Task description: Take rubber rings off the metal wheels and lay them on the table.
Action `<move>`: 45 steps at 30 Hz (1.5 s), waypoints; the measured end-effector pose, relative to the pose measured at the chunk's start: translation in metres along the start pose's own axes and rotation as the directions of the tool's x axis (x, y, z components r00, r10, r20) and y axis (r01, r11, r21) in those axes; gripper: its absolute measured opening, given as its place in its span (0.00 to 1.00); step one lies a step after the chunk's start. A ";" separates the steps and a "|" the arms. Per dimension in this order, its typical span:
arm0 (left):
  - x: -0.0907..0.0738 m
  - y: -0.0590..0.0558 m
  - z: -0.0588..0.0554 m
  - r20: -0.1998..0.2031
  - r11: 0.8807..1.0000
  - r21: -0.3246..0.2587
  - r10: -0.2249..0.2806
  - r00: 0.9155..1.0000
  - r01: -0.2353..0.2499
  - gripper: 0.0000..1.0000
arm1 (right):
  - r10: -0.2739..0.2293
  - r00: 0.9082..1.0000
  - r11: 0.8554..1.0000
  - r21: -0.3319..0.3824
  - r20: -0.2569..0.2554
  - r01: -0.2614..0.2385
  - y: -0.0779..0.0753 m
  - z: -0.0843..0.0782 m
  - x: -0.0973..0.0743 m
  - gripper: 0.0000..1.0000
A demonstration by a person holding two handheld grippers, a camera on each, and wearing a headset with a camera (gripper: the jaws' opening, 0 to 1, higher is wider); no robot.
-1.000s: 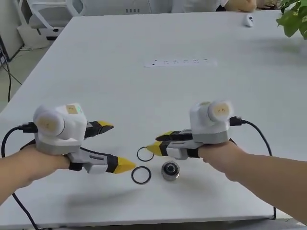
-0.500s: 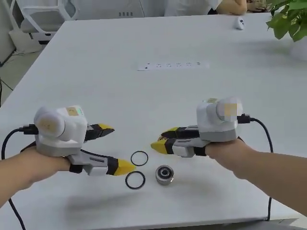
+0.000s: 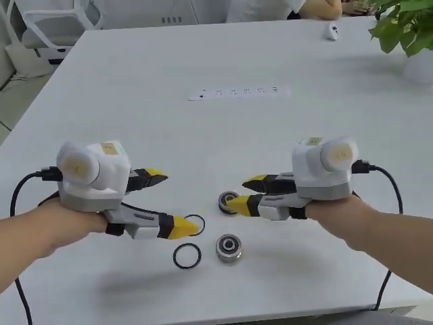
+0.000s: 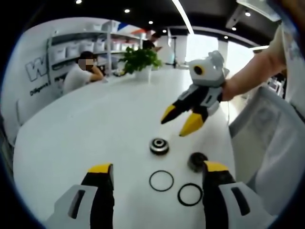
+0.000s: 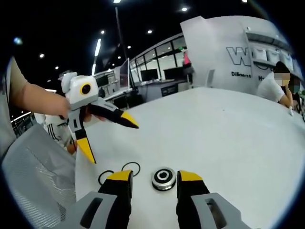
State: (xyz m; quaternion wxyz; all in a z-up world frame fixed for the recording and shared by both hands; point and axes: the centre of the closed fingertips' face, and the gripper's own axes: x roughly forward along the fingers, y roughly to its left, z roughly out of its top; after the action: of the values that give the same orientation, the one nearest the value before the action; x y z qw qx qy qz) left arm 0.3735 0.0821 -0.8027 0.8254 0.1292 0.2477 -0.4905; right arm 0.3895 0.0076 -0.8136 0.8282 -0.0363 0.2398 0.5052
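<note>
Two small metal wheels lie on the white table (image 3: 318, 88): one wheel (image 3: 226, 200) (image 4: 159, 146) (image 5: 163, 178) sits just off the tips of my right gripper (image 3: 247, 193) (image 5: 155, 175), the other wheel (image 3: 229, 247) (image 4: 196, 161) lies nearer the front edge. Two black rubber rings lie flat beside them: a near ring (image 3: 187, 256) (image 4: 190, 194) and a ring (image 3: 197, 221) (image 4: 161, 181) partly under a tip of my left gripper (image 3: 168, 203) (image 4: 156, 168). Both grippers are open, holding nothing, and point at each other.
A white power strip (image 3: 237, 91) lies mid-table. A potted plant (image 3: 399, 27) and a small white object (image 3: 331, 31) stand at the far right. An office chair (image 3: 54, 27) is beyond the far left corner. Cables trail from both grippers.
My right gripper has drawn back to the right, and a second wheel now shows on the table by its tips. The left gripper has barely moved. The camera has shifted.
</note>
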 end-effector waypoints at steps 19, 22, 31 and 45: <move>0.026 -0.001 0.008 -0.008 1.000 0.006 -0.017 1.000 0.017 0.70 | -0.039 0.997 0.998 -0.060 -0.066 0.035 -0.019 -0.029 -0.007 0.33; 0.033 -0.002 0.006 -0.022 1.000 0.010 -0.024 0.999 0.024 0.67 | -0.044 0.996 0.997 -0.063 -0.073 0.039 -0.021 -0.032 -0.005 0.32; 0.048 -0.002 0.005 -0.035 1.000 0.001 -0.029 0.999 0.029 0.56 | -0.043 0.995 0.997 -0.070 -0.089 0.037 -0.022 -0.039 0.002 0.30; 0.068 -0.009 0.004 -0.060 0.998 0.009 -0.058 0.996 0.059 0.43 | -0.024 0.995 0.997 -0.070 -0.096 0.017 -0.020 -0.039 0.015 0.24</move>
State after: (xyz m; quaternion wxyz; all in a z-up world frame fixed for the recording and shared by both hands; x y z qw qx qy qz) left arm 0.3934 0.0248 -0.8359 0.8023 0.1409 0.2735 -0.5116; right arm 0.3983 -0.0017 -0.8578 0.8189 -0.0918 0.2617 0.5024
